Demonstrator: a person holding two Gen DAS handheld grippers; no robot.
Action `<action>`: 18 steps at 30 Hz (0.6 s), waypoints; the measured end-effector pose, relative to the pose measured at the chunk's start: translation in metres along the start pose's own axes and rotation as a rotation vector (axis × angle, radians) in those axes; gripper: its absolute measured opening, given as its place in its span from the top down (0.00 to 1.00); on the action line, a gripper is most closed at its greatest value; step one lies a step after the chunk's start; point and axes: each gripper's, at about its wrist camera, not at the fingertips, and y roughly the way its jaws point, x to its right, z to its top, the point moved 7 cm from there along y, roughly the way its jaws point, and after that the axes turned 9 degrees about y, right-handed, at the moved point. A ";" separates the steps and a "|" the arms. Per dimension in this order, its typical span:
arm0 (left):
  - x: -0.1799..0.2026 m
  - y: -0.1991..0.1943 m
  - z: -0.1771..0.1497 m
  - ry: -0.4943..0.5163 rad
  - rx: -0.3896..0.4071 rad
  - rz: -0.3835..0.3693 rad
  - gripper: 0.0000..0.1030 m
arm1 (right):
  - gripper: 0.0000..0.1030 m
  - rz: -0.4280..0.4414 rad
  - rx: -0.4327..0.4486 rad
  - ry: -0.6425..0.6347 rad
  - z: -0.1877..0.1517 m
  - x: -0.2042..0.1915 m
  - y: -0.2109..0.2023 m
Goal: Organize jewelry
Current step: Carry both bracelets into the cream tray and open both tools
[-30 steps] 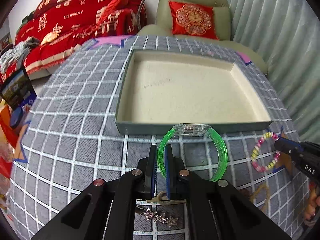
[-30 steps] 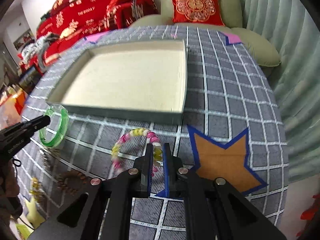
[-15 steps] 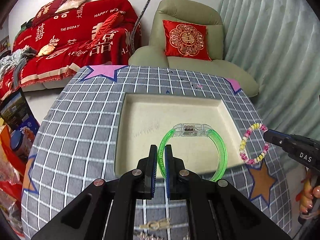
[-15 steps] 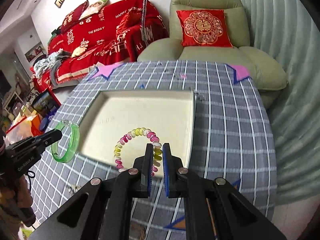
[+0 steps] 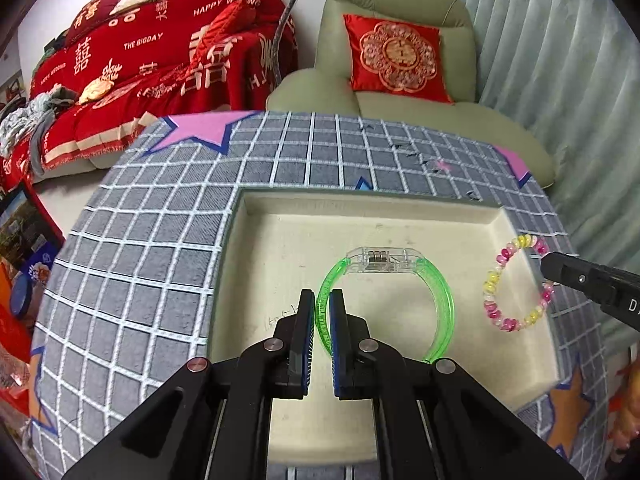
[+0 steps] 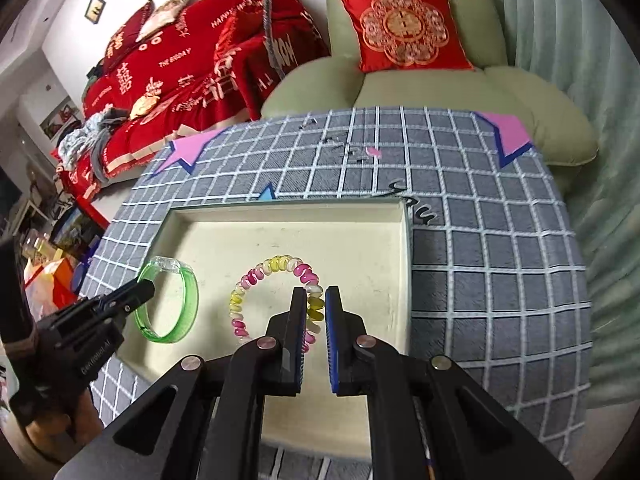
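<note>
My left gripper [image 5: 321, 304] is shut on a green translucent bangle [image 5: 442, 304] with a clear clasp and holds it in the air above the cream-lined tray [image 5: 256, 248]. My right gripper [image 6: 316, 304] is shut on a pink, yellow and white beaded bracelet [image 6: 250, 280] and holds it above the same tray [image 6: 360, 232]. In the left wrist view the beaded bracelet [image 5: 496, 280] hangs from the right gripper's tip over the tray's right rim. In the right wrist view the bangle [image 6: 188, 300] hangs from the left gripper over the tray's left side.
The tray sits on a round table with a grey checked cloth [image 5: 140, 240] bearing pink, blue and orange star patches. A green armchair with a red cushion [image 5: 396, 56] and a red-covered sofa [image 5: 160, 56] stand behind the table. Curtains hang at the right.
Both grippers rose from the table's near edge and moved forward over the tray, carrying the bangle and the beaded bracelet. Both stayed shut.
</note>
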 end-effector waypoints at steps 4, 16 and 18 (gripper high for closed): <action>0.002 0.022 -0.003 0.008 -0.031 0.024 0.84 | 0.90 -0.016 -0.033 0.005 -0.004 0.001 0.027; 0.004 0.049 -0.012 0.059 -0.069 0.110 0.83 | 0.90 -0.064 -0.073 0.009 -0.017 0.012 0.065; 0.006 0.049 -0.012 0.078 -0.070 0.131 0.83 | 0.90 -0.072 -0.069 0.000 -0.019 0.012 0.064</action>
